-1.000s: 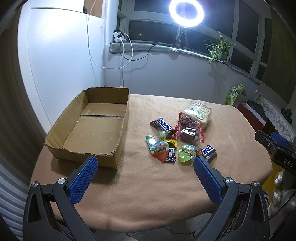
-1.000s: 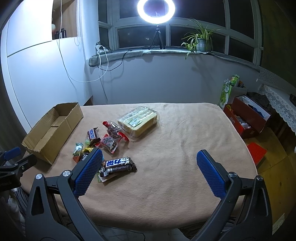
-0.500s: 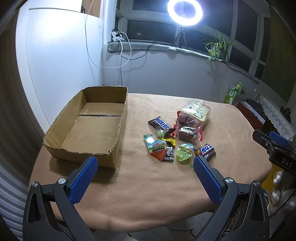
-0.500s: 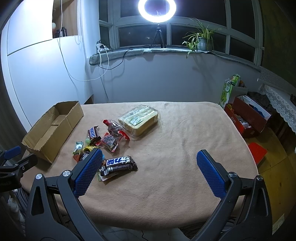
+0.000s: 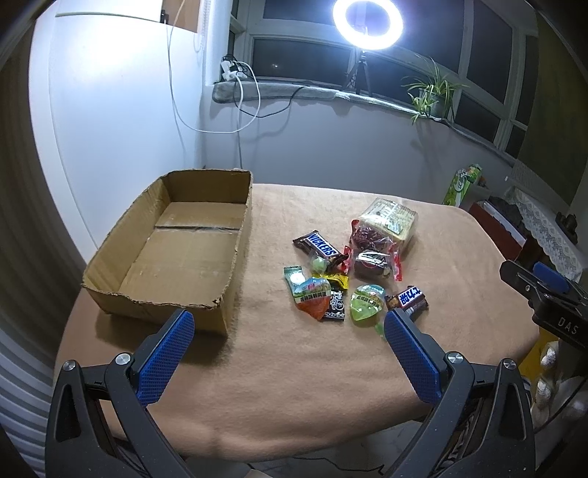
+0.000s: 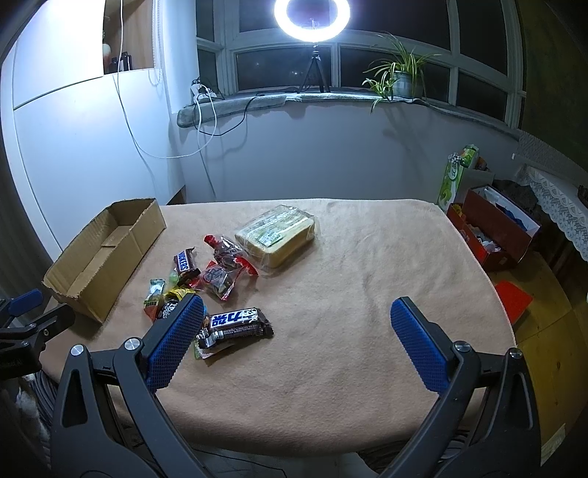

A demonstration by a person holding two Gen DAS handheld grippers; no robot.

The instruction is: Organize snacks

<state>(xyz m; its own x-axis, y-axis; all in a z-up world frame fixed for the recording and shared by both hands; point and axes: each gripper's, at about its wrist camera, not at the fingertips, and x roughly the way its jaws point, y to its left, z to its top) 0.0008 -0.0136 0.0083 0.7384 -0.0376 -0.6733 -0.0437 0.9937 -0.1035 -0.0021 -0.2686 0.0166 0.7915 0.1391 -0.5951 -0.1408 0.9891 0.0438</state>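
A desk [image 5: 294,367] covered in a tan cloth carries an open cardboard box [image 5: 176,253] on its left side and a loose cluster of snacks [image 5: 349,272] near the middle. The box is empty and runs lengthwise away from the viewer. Both tools hover above the near edge of the desk. The left gripper [image 5: 286,353] has its jaws wide apart and holds nothing. The right gripper [image 6: 294,342] is the same: jaws spread, empty.

In the cluster, a Snickers bar [image 5: 318,244] lies at a slant, its long axis pointing toward the far left. Behind it sit two red-trimmed clear bags [image 5: 371,250] and a large wrapped yellow block [image 5: 391,217], farthest from the viewer. Closer in are a green and orange packet [image 5: 310,296], a small dark sachet [image 5: 335,307], a green jelly cup [image 5: 367,303] and a dark chocolate bar [image 6: 235,323].

Nothing stands between the snacks and the box.

In the right wrist view that chocolate bar lies crosswise, in full beside the left blue pad; the left wrist view shows it partly hidden behind a pad. The right view also shows a red storage box [image 6: 496,231] on the floor. A ring light [image 5: 367,18] and a potted plant [image 5: 430,95] stand on the windowsill.
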